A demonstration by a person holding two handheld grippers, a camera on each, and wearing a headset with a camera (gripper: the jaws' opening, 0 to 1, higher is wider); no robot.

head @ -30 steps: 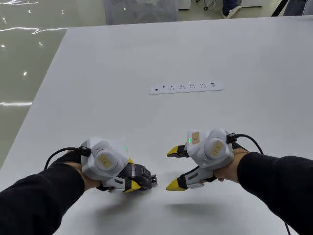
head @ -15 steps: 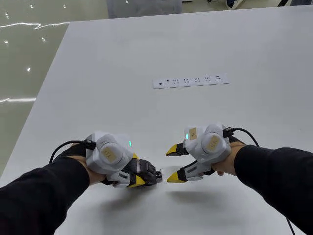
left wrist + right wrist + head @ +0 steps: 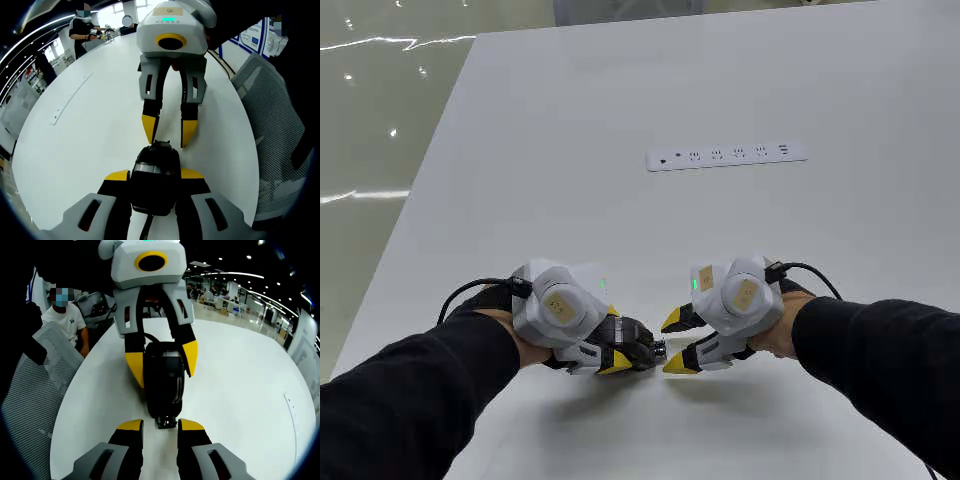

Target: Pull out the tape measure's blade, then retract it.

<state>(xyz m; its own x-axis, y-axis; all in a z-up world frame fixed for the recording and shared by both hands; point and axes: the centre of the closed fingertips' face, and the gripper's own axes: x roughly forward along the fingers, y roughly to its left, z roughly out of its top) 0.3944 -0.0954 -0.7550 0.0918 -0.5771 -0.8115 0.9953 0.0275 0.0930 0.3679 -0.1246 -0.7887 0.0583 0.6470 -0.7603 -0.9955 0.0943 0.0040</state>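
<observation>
A black tape measure (image 3: 632, 345) sits in my left gripper (image 3: 616, 340), which is shut on its case low over the white table (image 3: 620, 150). In the left gripper view the case (image 3: 155, 177) fills the gap between the yellow fingertips (image 3: 117, 175). My right gripper (image 3: 674, 340) faces it from the right, open, its yellow tips on either side of the tape measure's nose. In the right gripper view the small metal blade hook (image 3: 166, 422) lies between my right gripper's (image 3: 161, 426) tips without being clamped, and the case (image 3: 162, 377) stands just beyond it.
A white power strip (image 3: 727, 156) lies flat further out on the table. The table's left edge (image 3: 415, 190) drops to a glossy floor. A grey mesh chair (image 3: 272, 125) stands behind the person. People are working in the background.
My right gripper has moved left and closed the gap to the tape measure, so its open tips now flank the hook. The left gripper still holds the case, shifted slightly right.
</observation>
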